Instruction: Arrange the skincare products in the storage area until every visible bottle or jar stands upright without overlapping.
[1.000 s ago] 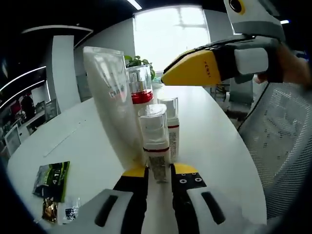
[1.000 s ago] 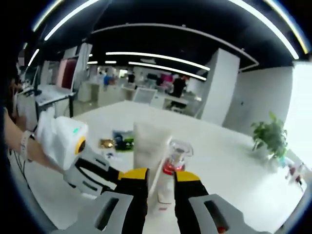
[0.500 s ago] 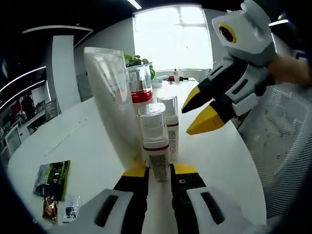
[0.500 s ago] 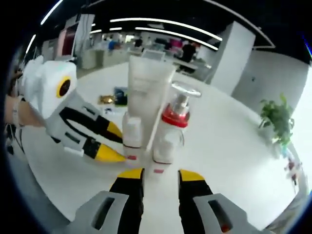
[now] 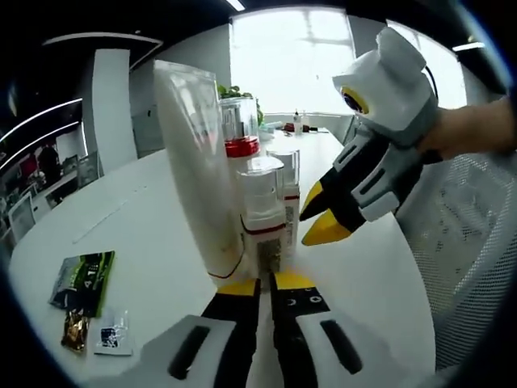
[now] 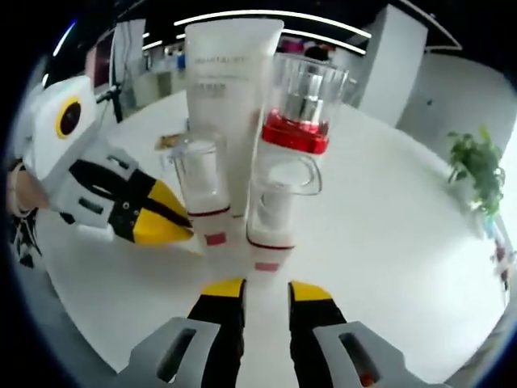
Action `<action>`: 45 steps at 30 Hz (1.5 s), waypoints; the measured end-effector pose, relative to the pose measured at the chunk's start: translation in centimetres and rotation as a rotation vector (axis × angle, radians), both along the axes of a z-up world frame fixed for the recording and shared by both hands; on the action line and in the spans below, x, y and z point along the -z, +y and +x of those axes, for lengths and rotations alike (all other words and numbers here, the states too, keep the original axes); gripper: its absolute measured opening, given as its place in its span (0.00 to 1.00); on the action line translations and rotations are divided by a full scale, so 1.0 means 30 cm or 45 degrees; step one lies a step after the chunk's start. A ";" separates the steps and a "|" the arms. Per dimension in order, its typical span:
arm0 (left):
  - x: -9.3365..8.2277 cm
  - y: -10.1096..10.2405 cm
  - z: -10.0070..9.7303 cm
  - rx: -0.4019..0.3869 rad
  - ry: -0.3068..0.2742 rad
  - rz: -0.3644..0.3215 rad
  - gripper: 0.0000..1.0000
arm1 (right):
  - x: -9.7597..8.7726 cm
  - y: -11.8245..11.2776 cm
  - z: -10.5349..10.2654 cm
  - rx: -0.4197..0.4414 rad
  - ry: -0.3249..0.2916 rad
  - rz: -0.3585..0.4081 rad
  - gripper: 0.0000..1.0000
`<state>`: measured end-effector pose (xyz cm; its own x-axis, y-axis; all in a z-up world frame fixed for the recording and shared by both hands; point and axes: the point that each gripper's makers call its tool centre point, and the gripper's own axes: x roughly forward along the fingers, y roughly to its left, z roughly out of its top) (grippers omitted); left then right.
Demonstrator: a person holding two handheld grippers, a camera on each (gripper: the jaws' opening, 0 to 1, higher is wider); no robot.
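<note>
Four skincare items stand upright in a tight cluster on the white table [image 5: 137, 234]. They are a tall white tube [image 5: 198, 170] [image 6: 230, 97], a clear pump bottle with a red collar [image 5: 240, 133] [image 6: 297, 113], and two small clear-capped bottles [image 5: 262, 206] [image 5: 284, 182] [image 6: 202, 190] [image 6: 275, 210]. My left gripper [image 5: 265, 284] [image 6: 174, 230] sits just short of the nearest small bottle, shut with nothing held. My right gripper [image 6: 266, 287] [image 5: 317, 217] is open on the opposite side of the cluster, its tips close to a small bottle's base.
A green sachet [image 5: 81, 279] and two small packets [image 5: 77, 331] [image 5: 113, 335] lie on the table to the left of the cluster. A white mesh chair [image 5: 468, 242] stands past the table's right edge. A potted plant [image 6: 472, 162] stands further along the table.
My left gripper's jaws have closed from flanking the small bottle's base. My right gripper has come down from above and moved in close to the cluster.
</note>
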<state>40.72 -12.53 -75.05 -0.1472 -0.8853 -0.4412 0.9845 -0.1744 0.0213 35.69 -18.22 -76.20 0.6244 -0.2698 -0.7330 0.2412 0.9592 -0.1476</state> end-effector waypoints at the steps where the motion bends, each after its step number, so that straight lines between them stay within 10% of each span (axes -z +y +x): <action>1: 0.002 0.004 -0.003 -0.005 0.010 0.001 0.02 | 0.005 -0.009 0.003 -0.002 0.010 -0.019 0.12; 5: 0.005 0.017 -0.069 0.053 0.136 0.015 0.00 | 0.020 -0.016 0.006 -0.007 0.026 -0.010 0.12; 13: 0.008 -0.039 -0.148 0.153 0.096 -0.028 0.05 | 0.018 -0.013 0.011 -0.015 0.023 -0.017 0.11; 45: 0.031 -0.014 -0.023 0.021 0.039 0.008 0.04 | 0.015 -0.001 0.037 -0.092 0.006 -0.054 0.02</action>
<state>40.02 -12.94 -75.99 -0.1753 -0.8799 -0.4417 0.9816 -0.1905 -0.0100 36.80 -18.24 -76.65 0.6401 -0.2552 -0.7246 0.1710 0.9669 -0.1894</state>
